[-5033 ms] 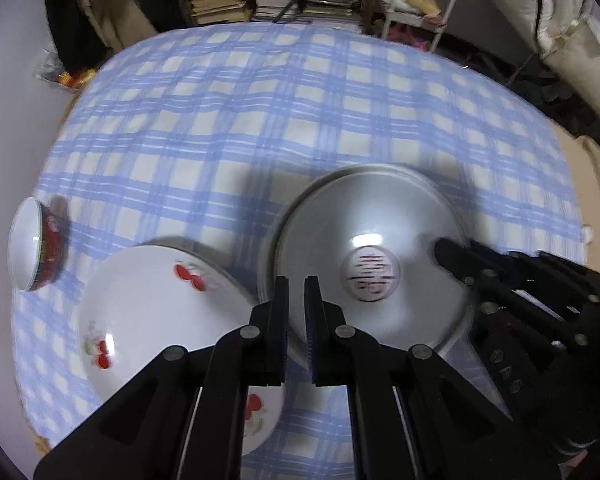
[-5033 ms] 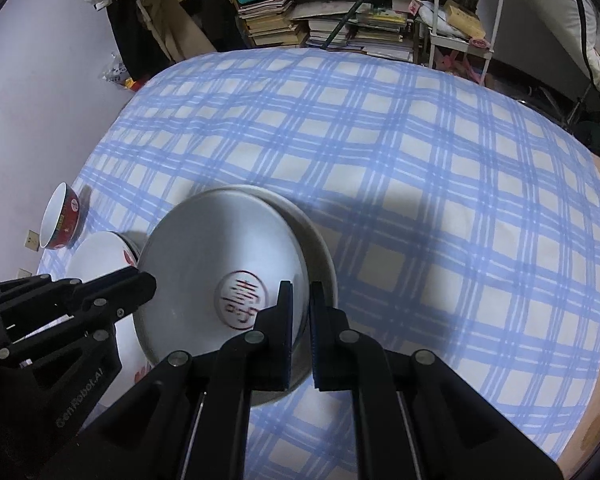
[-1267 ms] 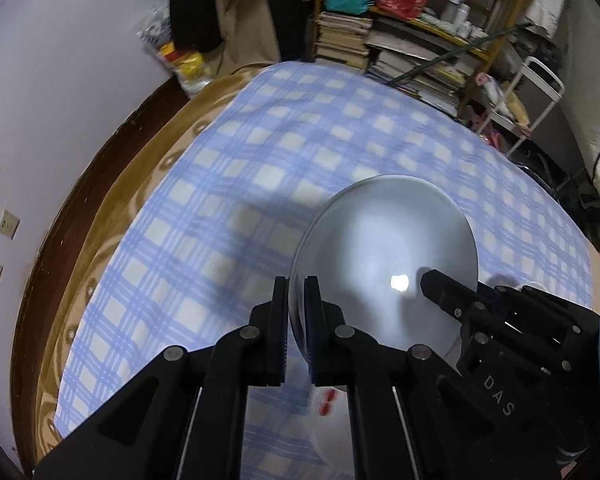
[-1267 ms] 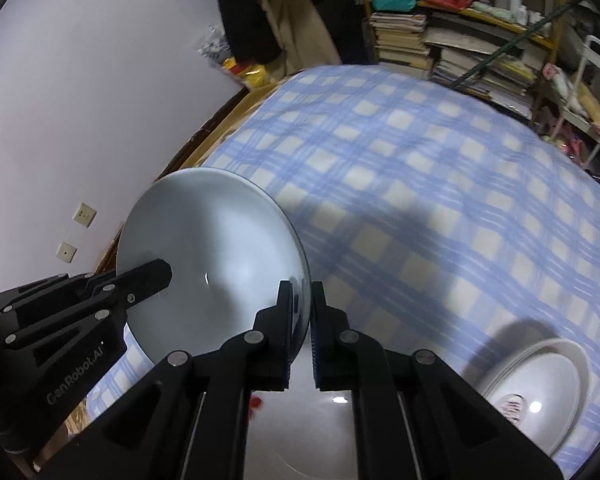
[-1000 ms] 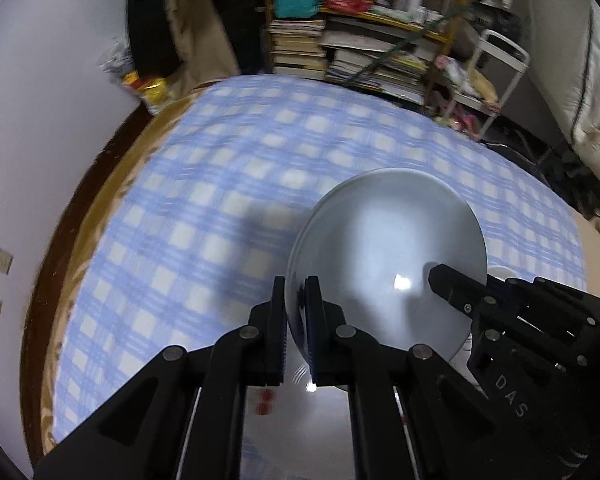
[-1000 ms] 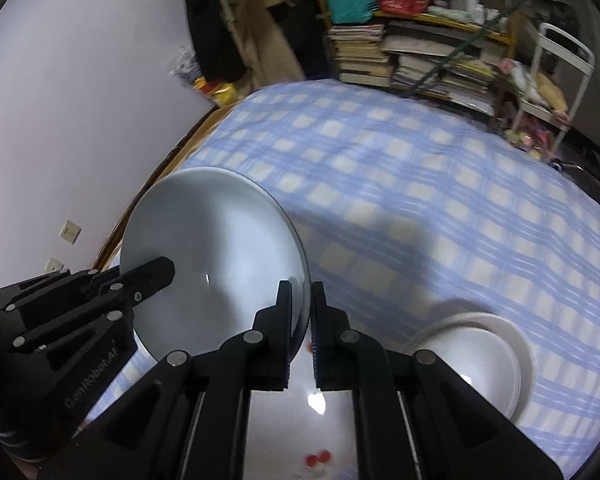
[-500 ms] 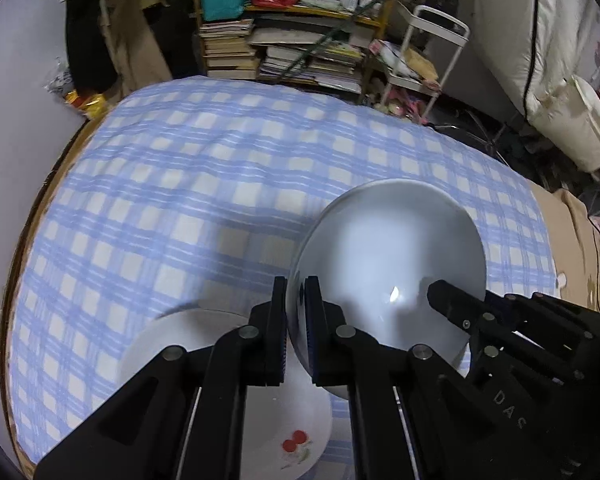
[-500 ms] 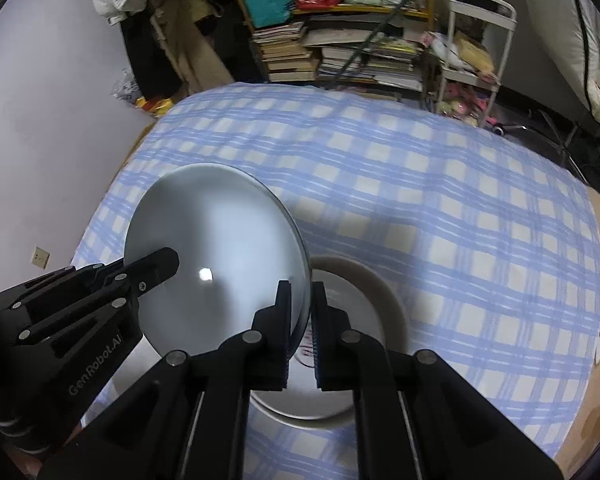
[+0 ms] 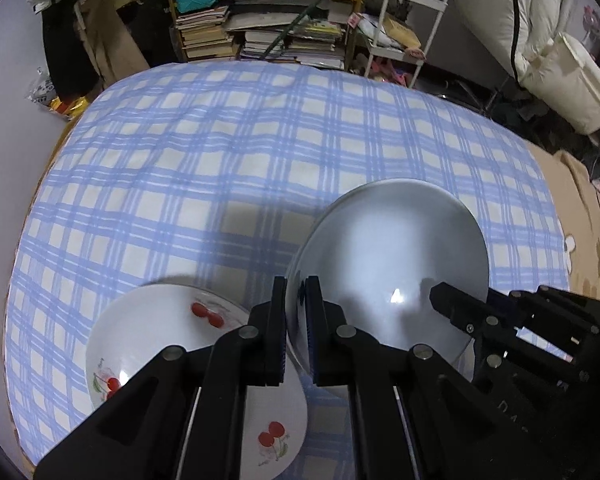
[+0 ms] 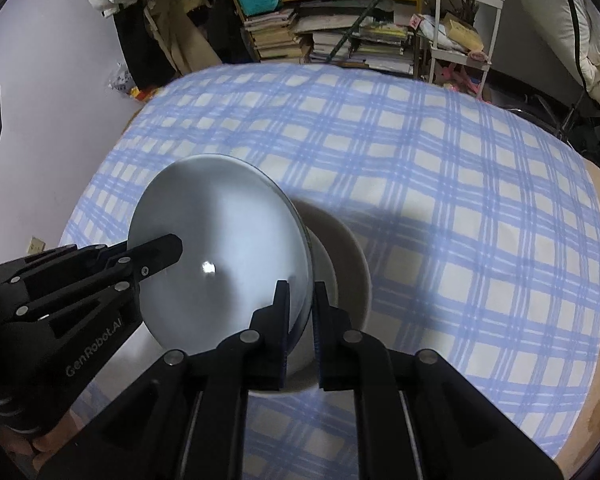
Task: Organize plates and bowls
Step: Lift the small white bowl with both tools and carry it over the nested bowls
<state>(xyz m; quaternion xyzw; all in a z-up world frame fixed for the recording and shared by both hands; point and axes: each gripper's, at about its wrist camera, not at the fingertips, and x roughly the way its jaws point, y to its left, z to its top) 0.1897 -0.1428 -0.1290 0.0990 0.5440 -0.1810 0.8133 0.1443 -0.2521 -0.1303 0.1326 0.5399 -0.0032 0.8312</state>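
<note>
Writing on my tools: the body of my left gripper [image 10: 156,256], seen from the right wrist, carries "GenRobot.AI"; the body of my right gripper [image 9: 444,304], seen from the left wrist, shows the letters "DAS", the rest hidden.
My left gripper [image 9: 296,320]: fingers pressed onto the left edge of the grey plate [image 9: 388,264], pinching its rim between the pads.
My right gripper [image 10: 300,320]: fingers pressed onto the right edge of the same grey plate [image 10: 220,256], pinching the rim.
Grey plate: held between my two tools, one at each side, tilted and raised off the cloth; a small glint of light sits near its middle.
Cherry plate [image 9: 156,340]: white, with red cherry prints, lying flat on the cloth below and to the left of my left gripper, partly covered by its fingers.
Pale plate [image 10: 340,264]: lying on the cloth just behind and under the grey plate in the right wrist view, mostly hidden by it; I cannot tell whether the two touch.
Tablecloth [image 9: 220,160]: blue and white check, covering the rounded table under all the plates.
Background: stacks of books [image 10: 284,36] on a yellow shelf, a white wire cart [image 10: 464,20] beside them, white bedding [image 9: 548,52] at far right.
</note>
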